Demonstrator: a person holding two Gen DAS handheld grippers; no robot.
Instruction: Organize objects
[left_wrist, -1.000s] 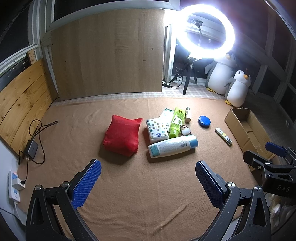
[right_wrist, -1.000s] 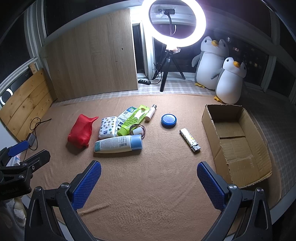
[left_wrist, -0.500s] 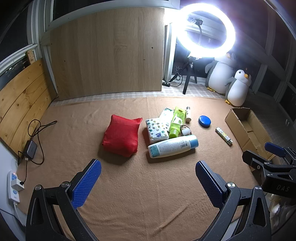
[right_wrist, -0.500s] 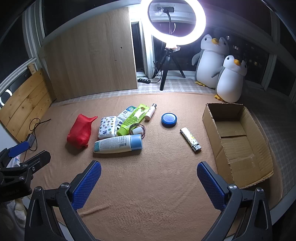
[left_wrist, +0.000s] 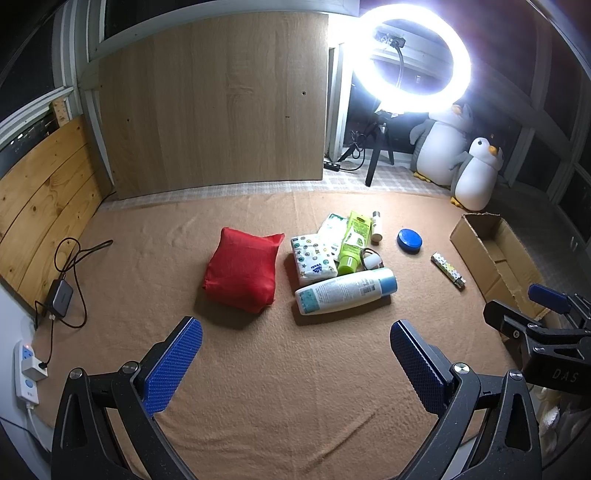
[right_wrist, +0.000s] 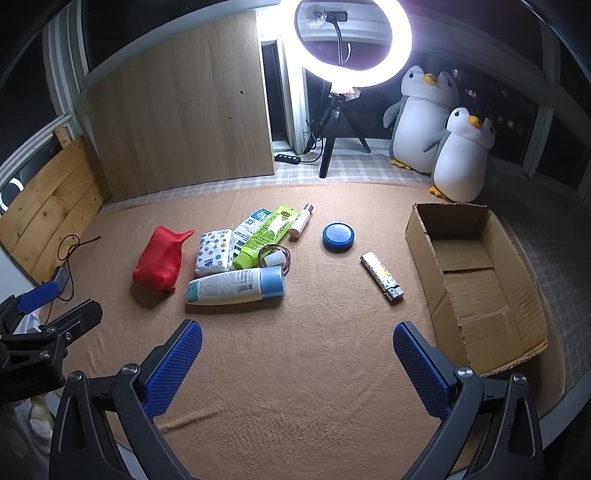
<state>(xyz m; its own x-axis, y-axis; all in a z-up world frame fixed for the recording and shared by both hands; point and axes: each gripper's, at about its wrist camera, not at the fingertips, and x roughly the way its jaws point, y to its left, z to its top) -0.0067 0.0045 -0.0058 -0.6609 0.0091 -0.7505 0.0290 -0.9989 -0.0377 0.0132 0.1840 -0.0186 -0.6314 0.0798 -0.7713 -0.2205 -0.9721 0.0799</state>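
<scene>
Both grippers, left gripper (left_wrist: 295, 363) and right gripper (right_wrist: 297, 365), spread wide, empty, above blanket. Nothing picked yet. Likely next: right reaches lighter (right_wrist: 381, 276), drops into cardboard box (right_wrist: 517, 306).

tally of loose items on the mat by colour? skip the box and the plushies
Red: 1, pouch
Green: 1, tube
Blue: 1, round tin
White or mostly white: 6, big bottle, star-print pack, flat packet, slim tube, lighter, small capsule with hair ties
Total: 9
</scene>
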